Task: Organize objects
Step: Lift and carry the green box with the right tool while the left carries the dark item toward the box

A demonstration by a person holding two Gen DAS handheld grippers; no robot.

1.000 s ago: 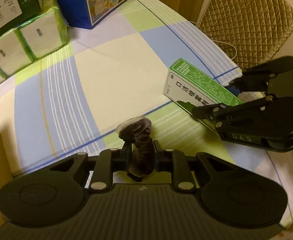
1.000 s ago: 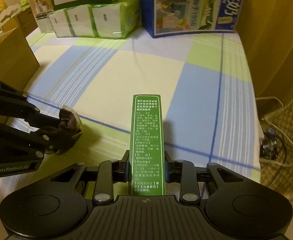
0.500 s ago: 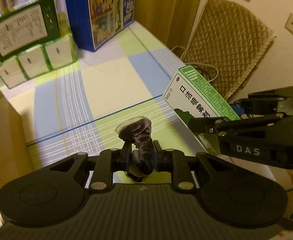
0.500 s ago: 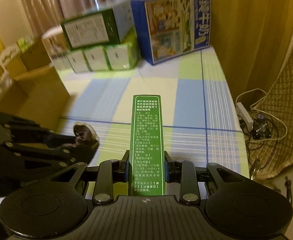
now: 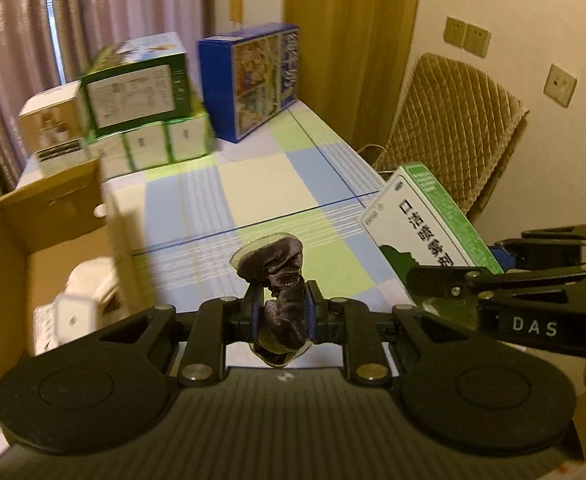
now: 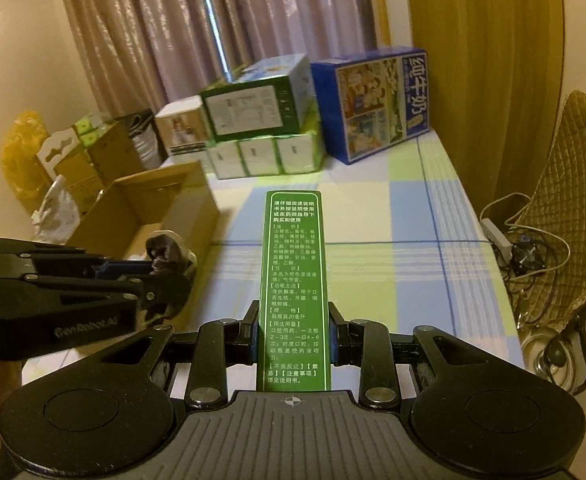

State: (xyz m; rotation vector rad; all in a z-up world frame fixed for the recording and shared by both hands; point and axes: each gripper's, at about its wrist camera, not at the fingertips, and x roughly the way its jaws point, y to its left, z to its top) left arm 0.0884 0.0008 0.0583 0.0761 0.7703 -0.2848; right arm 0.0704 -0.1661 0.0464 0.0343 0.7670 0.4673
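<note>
I am pinching a dark satin scrunchie [image 5: 281, 296] in my left hand-held gripper [image 5: 280, 312]: soft, light, compressing. My right hand-held gripper [image 6: 293, 334] is clamping the green mouth-spray box [image 6: 294, 280] by its long sides: stiff card, light. Both are hanging above the counter's [image 6: 409, 240] near edge.

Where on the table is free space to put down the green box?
The checked tablecloth is bare between the cardboard box and the table's right edge, in front of the blue carton. The far end is crowded with stacked tissue packs and cartons.
</note>
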